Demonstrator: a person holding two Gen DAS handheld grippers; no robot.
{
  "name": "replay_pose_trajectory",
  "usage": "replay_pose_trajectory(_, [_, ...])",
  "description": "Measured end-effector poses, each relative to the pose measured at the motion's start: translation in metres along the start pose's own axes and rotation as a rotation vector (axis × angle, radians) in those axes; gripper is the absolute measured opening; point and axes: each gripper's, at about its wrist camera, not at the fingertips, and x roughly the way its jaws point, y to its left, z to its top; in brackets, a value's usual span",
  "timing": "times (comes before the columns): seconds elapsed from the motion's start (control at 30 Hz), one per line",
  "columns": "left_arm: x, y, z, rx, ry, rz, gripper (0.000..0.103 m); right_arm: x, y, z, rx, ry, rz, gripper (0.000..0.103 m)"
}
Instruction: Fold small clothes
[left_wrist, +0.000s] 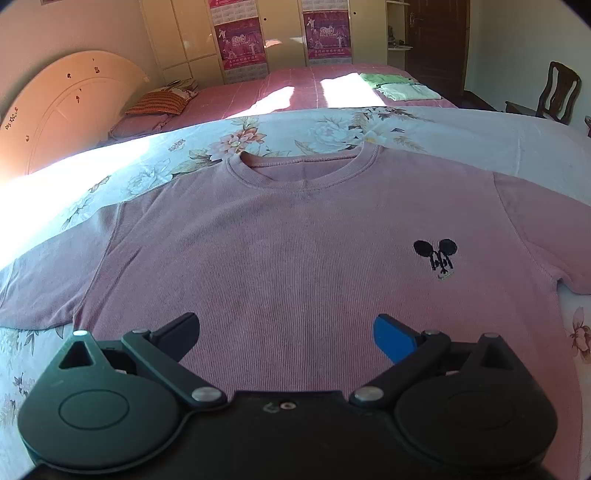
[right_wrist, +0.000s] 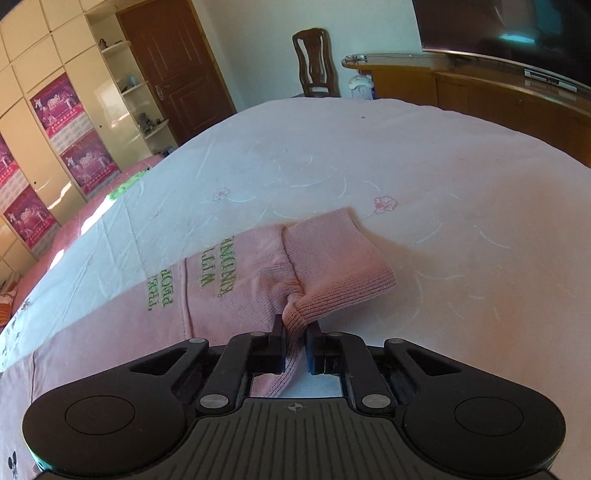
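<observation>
Pink shirt (left_wrist: 295, 240) on floral bedsheet (left_wrist: 332, 125)

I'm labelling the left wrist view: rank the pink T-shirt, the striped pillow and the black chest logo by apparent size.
1. pink T-shirt
2. striped pillow, though it lies farther off
3. black chest logo

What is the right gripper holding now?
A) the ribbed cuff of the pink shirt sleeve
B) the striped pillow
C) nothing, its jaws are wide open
A: the right gripper has its jaws closed on the pink ribbed sleeve cuff, which bunches between them.
</observation>
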Motion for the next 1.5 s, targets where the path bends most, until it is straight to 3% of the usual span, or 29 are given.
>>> replay_pose_trajectory(0.17, [0.001, 0.009, 0.003, -0.034, 0.021, -0.029, 0.100, -0.017, 0.046, 0.003, -0.132, -0.068, 0.089, 0.008])
replay_pose_trajectory(0.37, [-0.011, 0.035, 0.007, -0.109, -0.013, -0.027, 0.100, -0.035, 0.145, -0.018, -0.315, -0.079, 0.288, 0.008])
replay_pose_trajectory(0.6, [-0.015, 0.077, 0.008, -0.140, -0.025, 0.021, 0.100, -0.042, 0.278, -0.103, -0.563, -0.007, 0.549, 0.008])
replay_pose_trajectory(0.77, [-0.001, 0.099, 0.007, -0.162, -0.003, -0.034, 0.100, -0.032, 0.329, -0.170, -0.703, 0.115, 0.618, 0.008])
replay_pose_trajectory(0.8, [0.003, 0.101, 0.007, -0.167, 0.002, -0.052, 0.100, -0.032, 0.333, -0.181, -0.726, 0.124, 0.615, 0.009])
replay_pose_trajectory(0.87, [0.011, 0.105, 0.008, -0.177, 0.014, -0.100, 0.100, -0.030, 0.339, -0.192, -0.718, 0.157, 0.641, 0.028])
replay_pose_trajectory(0.9, [0.015, 0.106, 0.009, -0.181, 0.019, -0.122, 0.100, -0.031, 0.340, -0.194, -0.712, 0.164, 0.655, 0.052])
replay_pose_trajectory(0.93, [0.018, 0.106, 0.010, -0.184, 0.020, -0.144, 0.100, -0.034, 0.341, -0.197, -0.713, 0.162, 0.665, 0.063])
replay_pose_trajectory(1.03, [0.027, 0.101, 0.012, -0.195, 0.007, -0.230, 0.099, -0.045, 0.336, -0.192, -0.713, 0.132, 0.663, 0.062])
replay_pose_trajectory(1.13, [0.040, 0.087, 0.018, -0.182, 0.037, -0.311, 0.099, -0.052, 0.315, -0.180, -0.669, 0.078, 0.576, 0.062])
replay_pose_trajectory(1.27, [0.063, 0.062, 0.021, -0.174, 0.076, -0.399, 0.096, -0.053, 0.273, -0.162, -0.615, 0.075, 0.447, 0.063])
replay_pose_trajectory(1.3, [0.067, 0.058, 0.021, -0.182, 0.081, -0.427, 0.088, -0.054, 0.258, -0.160, -0.599, 0.078, 0.418, 0.063])
replay_pose_trajectory(1.33, [0.073, 0.054, 0.021, -0.198, 0.084, -0.465, 0.066, -0.053, 0.251, -0.159, -0.587, 0.080, 0.400, 0.063])
replay_pose_trajectory(1.37, [0.079, 0.052, 0.021, -0.218, 0.099, -0.493, 0.055, -0.053, 0.242, -0.157, -0.573, 0.084, 0.381, 0.063])
replay_pose_trajectory(1.43, [0.091, 0.049, 0.021, -0.281, 0.140, -0.519, 0.052, -0.054, 0.226, -0.155, -0.557, 0.084, 0.348, 0.063])
replay_pose_trajectory(1.5, [0.095, 0.048, 0.022, -0.318, 0.126, -0.529, 0.052, -0.056, 0.213, -0.155, -0.554, 0.073, 0.318, 0.063])
